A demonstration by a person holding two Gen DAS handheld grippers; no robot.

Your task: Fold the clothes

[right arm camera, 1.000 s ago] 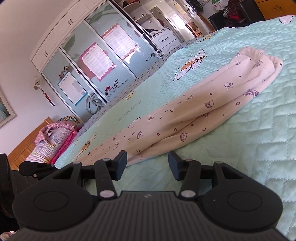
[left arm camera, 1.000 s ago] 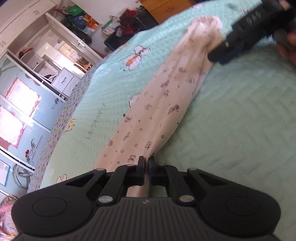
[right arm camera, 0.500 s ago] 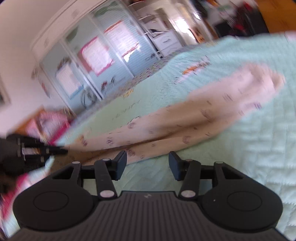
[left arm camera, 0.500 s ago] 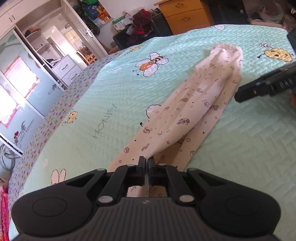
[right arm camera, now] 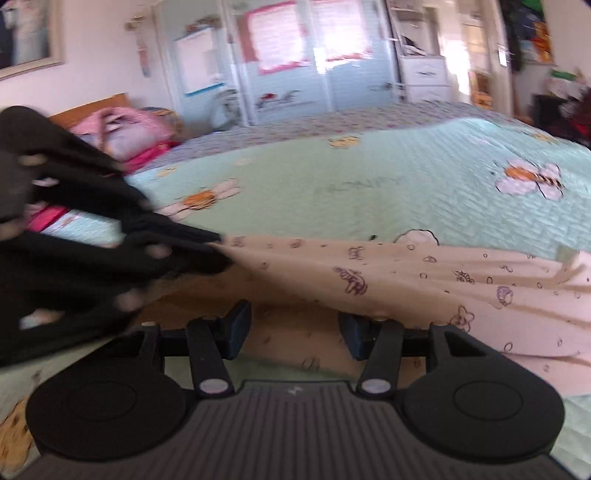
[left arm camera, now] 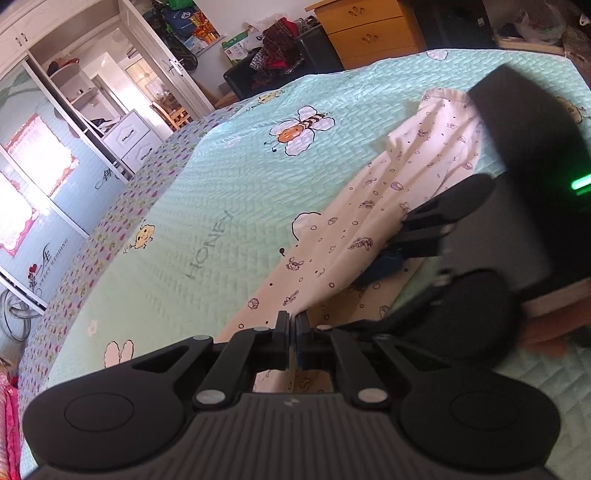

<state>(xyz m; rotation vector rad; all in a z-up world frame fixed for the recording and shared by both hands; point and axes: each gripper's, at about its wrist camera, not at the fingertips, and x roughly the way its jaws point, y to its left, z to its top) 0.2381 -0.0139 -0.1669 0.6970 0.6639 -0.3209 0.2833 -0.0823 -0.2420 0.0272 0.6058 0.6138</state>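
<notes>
A pair of cream printed pants (left arm camera: 384, 206) lies stretched along the mint quilted bed (left arm camera: 207, 221). My left gripper (left arm camera: 294, 325) is shut on the upper leg's end and holds it lifted off the quilt. It also shows in the right wrist view (right arm camera: 218, 245), gripping the cloth (right arm camera: 388, 280) at its edge. My right gripper (right arm camera: 293, 332) is open, low at the lower leg's end, under the lifted fabric. In the left wrist view it (left arm camera: 391, 273) reaches in from the right with its jaws apart, partly under the cloth.
A wardrobe with glass doors (left arm camera: 48, 155) runs along the bed's far side. A wooden dresser (left arm camera: 365, 33) and a black chair piled with clothes (left arm camera: 280, 55) stand past the bed's end. Pink bedding (right arm camera: 122, 133) lies near the headboard.
My right gripper has swung from the waistband side down to the leg ends, close beside my left gripper. The left gripper has lifted its leg end higher.
</notes>
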